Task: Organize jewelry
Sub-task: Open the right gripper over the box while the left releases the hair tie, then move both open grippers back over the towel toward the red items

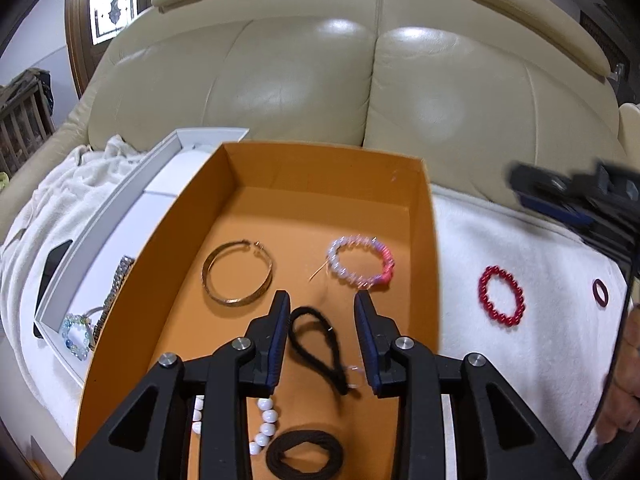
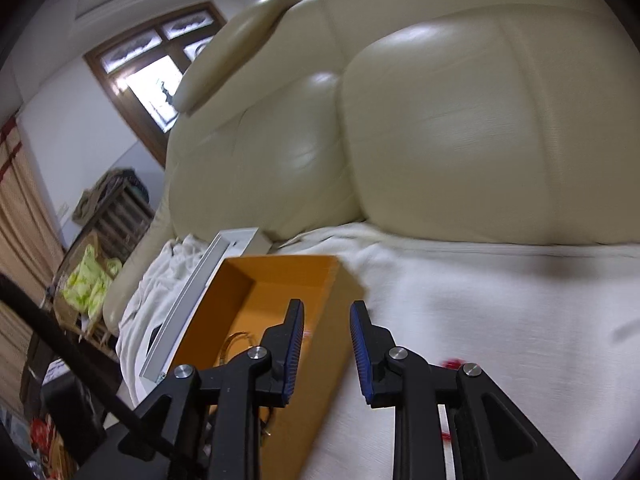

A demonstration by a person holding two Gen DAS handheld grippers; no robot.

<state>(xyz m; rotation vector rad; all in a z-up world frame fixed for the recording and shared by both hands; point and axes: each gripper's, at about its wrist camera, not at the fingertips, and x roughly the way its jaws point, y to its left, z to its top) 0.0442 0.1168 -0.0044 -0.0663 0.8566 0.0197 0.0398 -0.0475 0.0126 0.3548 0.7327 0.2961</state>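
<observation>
Hiding white beads (image 1: 266,420), both parted hand-held grippers (image 1: 322,304) (image 2: 326,314) grip nothing.

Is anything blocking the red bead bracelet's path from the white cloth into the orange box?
Only the orange box's own side wall stands between; the red bead bracelet lies on open white cloth beside it, nothing on top.

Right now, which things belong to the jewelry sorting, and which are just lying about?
Job:
orange box
gold bangle
pink bead bracelet
black cord loop
red bead bracelet
dark ring

Lying about:
sofa
white blanket
crate
</observation>
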